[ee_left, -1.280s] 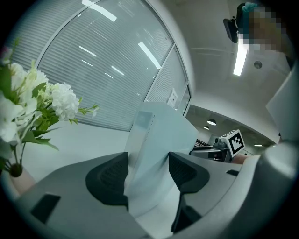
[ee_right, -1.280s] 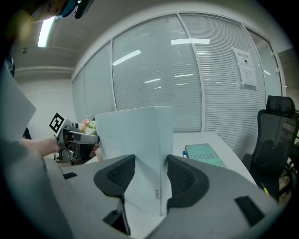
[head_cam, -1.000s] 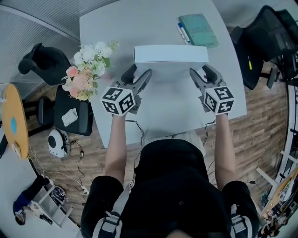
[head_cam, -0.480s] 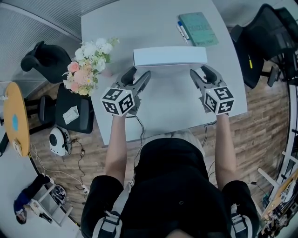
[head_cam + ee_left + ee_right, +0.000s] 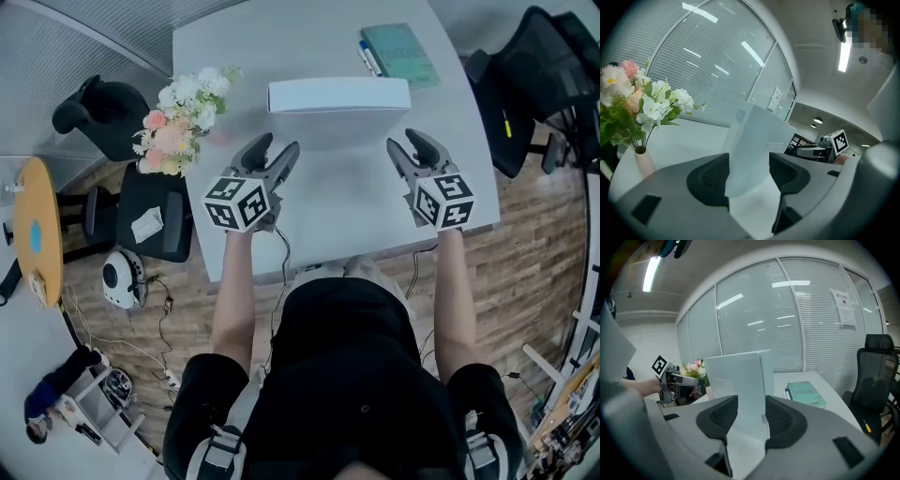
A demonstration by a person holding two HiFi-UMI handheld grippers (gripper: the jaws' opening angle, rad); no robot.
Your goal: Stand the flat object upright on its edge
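Note:
A flat white box (image 5: 337,97) stands upright on its long edge at the middle of the white table (image 5: 347,211). My left gripper (image 5: 277,146) hovers short of the box's left end, open, with nothing between its fingers. My right gripper (image 5: 405,142) hovers short of the right end; its jaws have just been closing a little, with nothing between them. In the left gripper view the box (image 5: 754,140) rises beyond the open left gripper (image 5: 749,174). The right gripper view shows the box (image 5: 740,380) standing ahead of the open right gripper (image 5: 751,417).
A vase of flowers (image 5: 183,117) stands at the table's left edge, close to the left gripper. A green book (image 5: 400,56) and a pen (image 5: 368,58) lie at the far right. Black chairs stand at the left (image 5: 103,117) and right (image 5: 539,75) of the table.
Both grippers have drawn back from the box towards the person, widening the gap. The box has stayed upright on its edge.

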